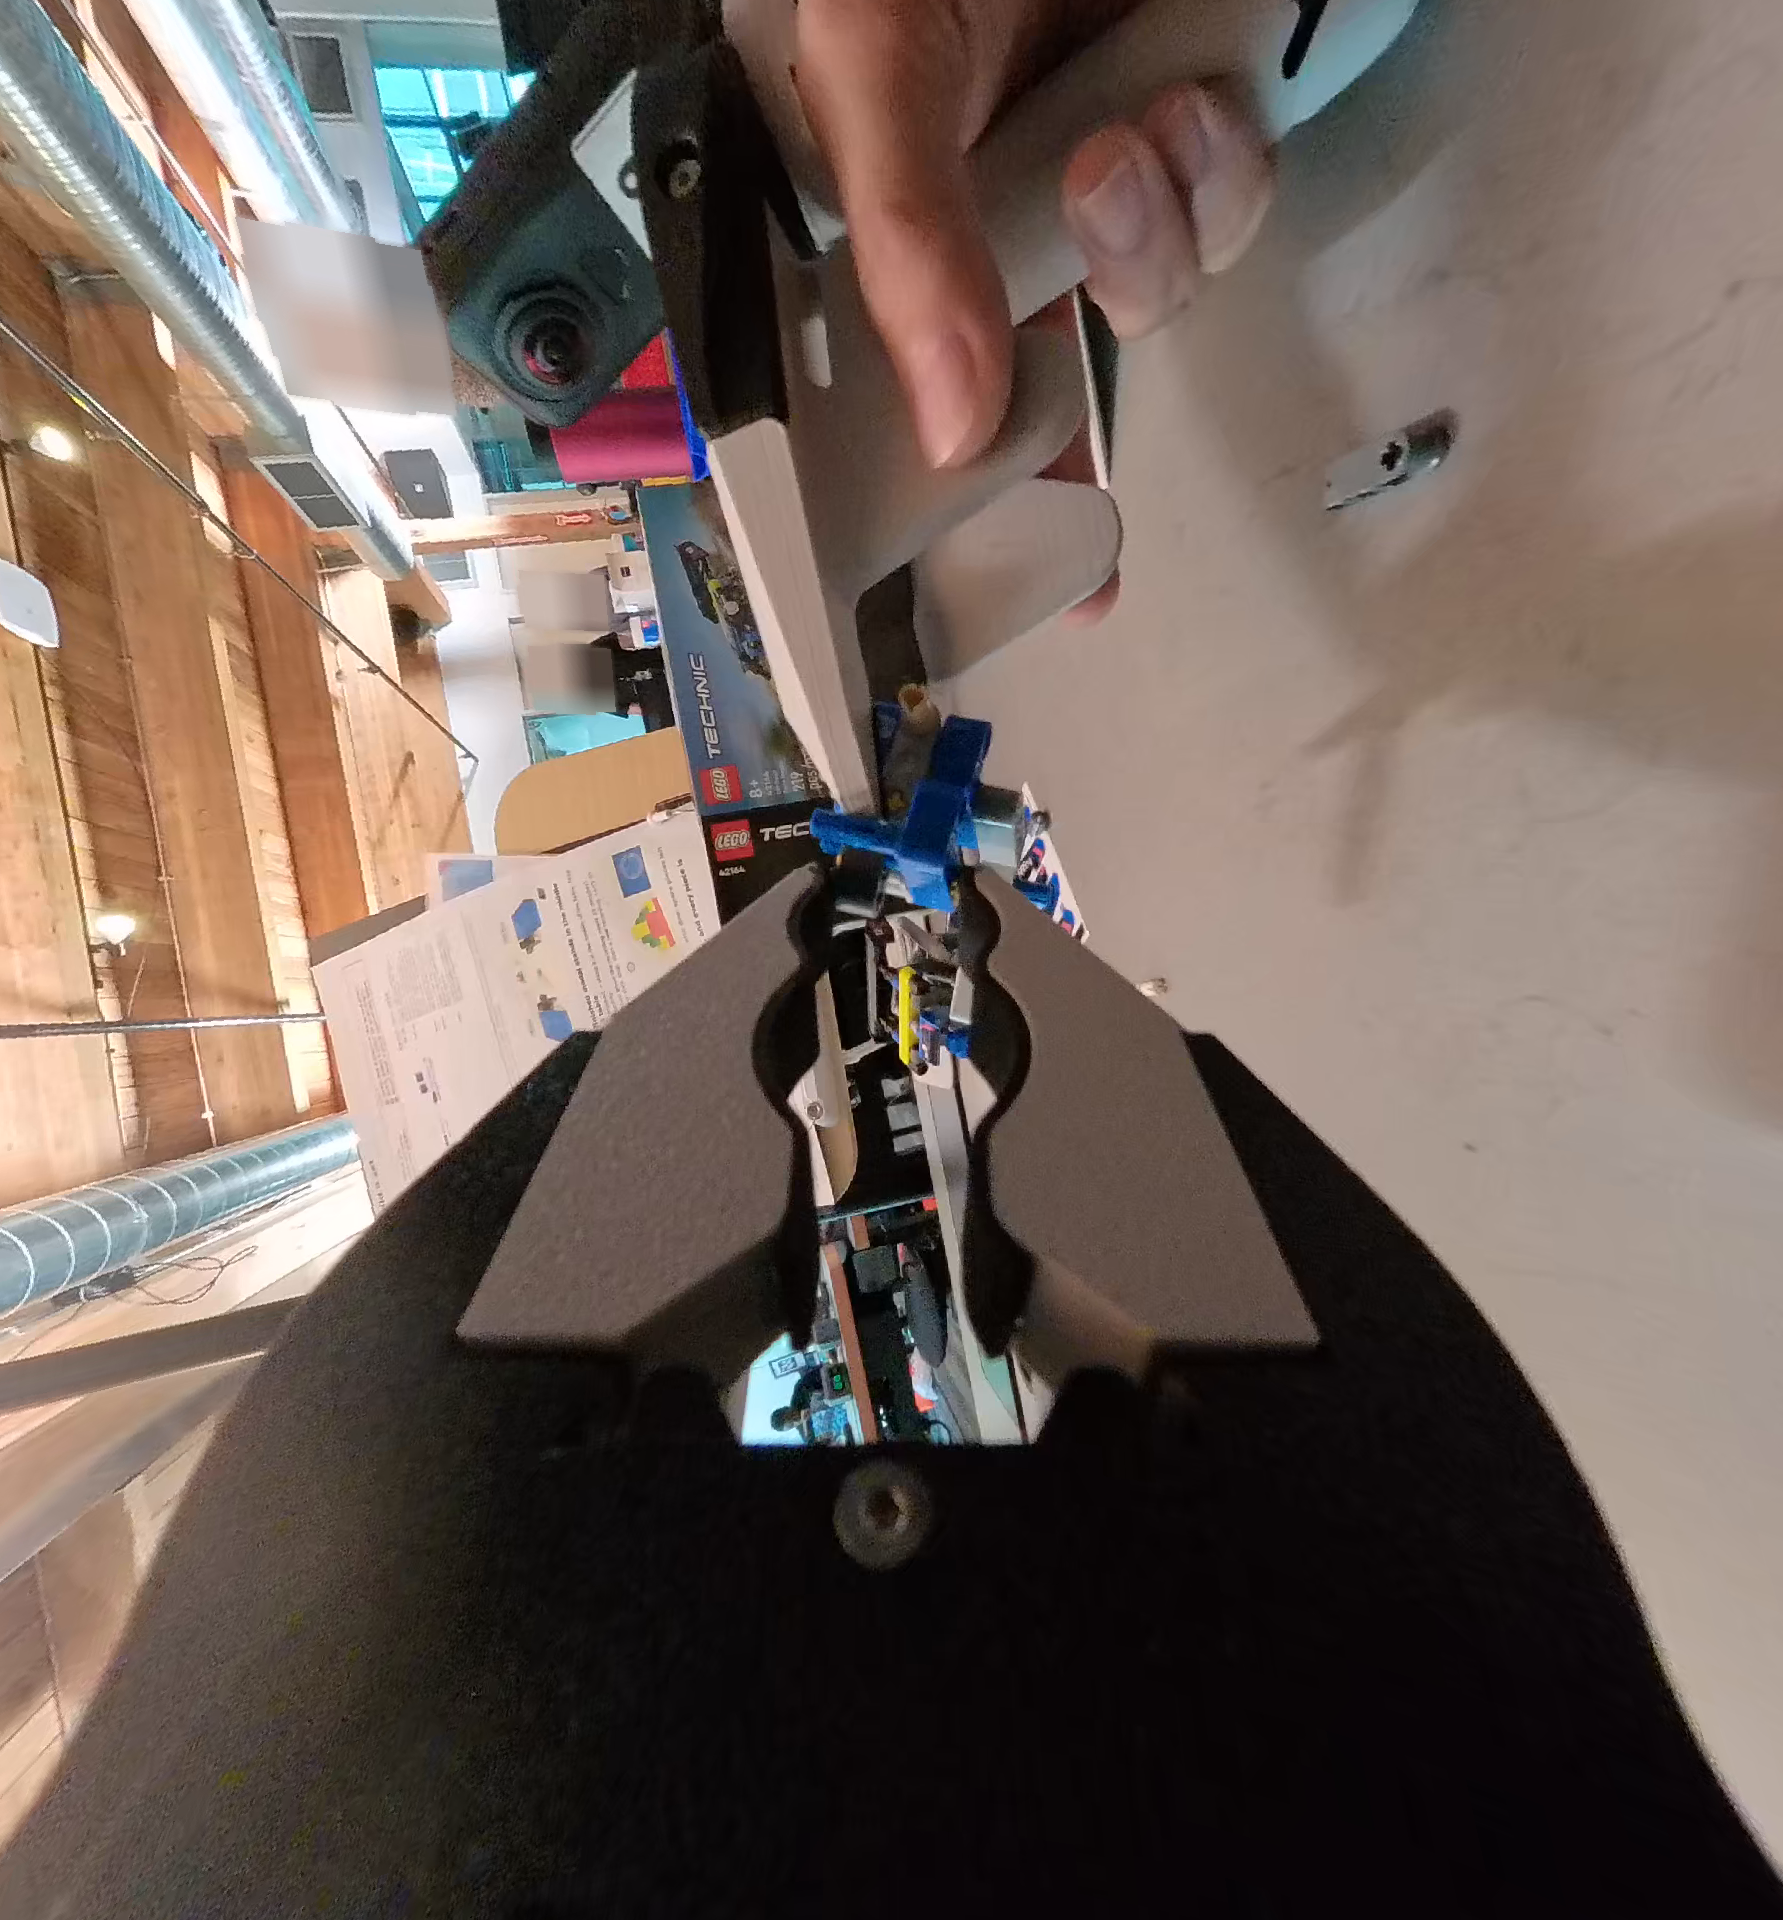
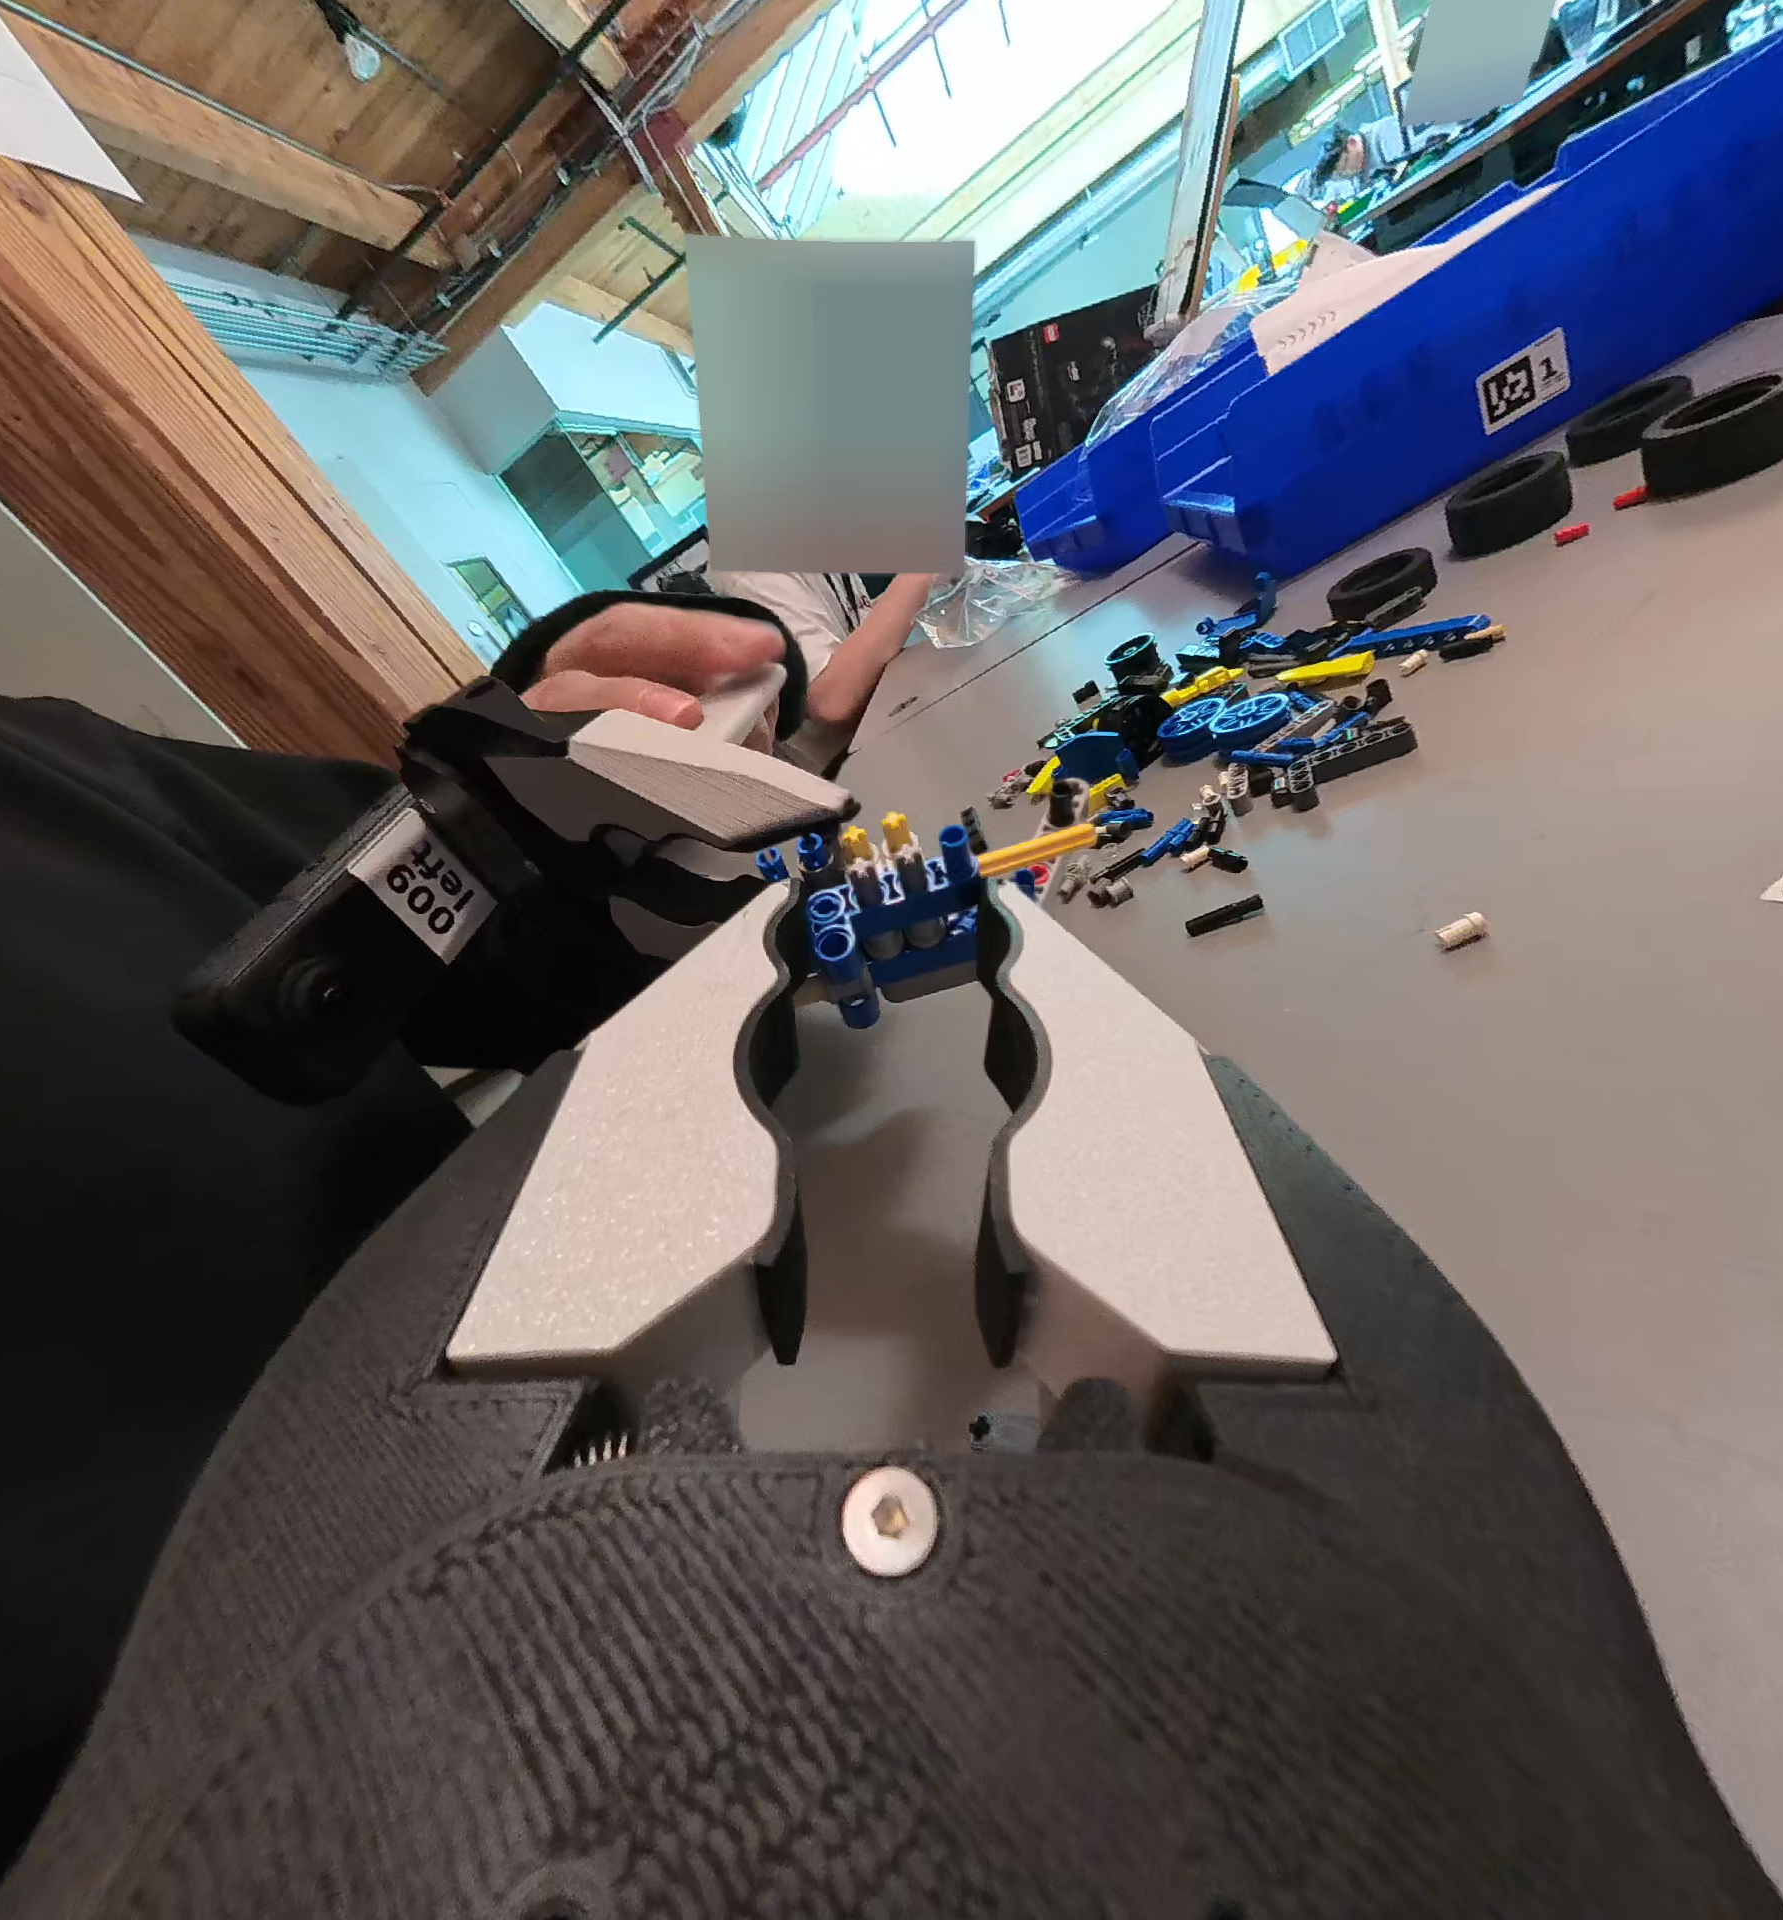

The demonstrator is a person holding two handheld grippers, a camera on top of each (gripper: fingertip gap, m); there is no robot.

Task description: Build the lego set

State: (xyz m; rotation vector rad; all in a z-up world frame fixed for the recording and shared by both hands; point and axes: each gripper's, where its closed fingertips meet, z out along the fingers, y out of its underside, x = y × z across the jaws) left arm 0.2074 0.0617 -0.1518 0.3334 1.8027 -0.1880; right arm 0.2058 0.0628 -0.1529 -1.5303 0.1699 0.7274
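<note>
A small blue, grey and yellow lego assembly is held just above the grey table. My right gripper is shut on its two sides. My left gripper comes in from the left, turned on its side, and its tips close on the blue pins at the assembly's top left end. In the left wrist view the assembly sits at the tips of my left gripper. There my right gripper reaches down from above, held by a hand.
A pile of loose blue, black and yellow parts lies beyond the assembly, with black tyres and blue bins farther back. A black pin and a tan pin lie apart. The set's box and instruction sheets stand nearby. The grippers are tip to tip, or close to it.
</note>
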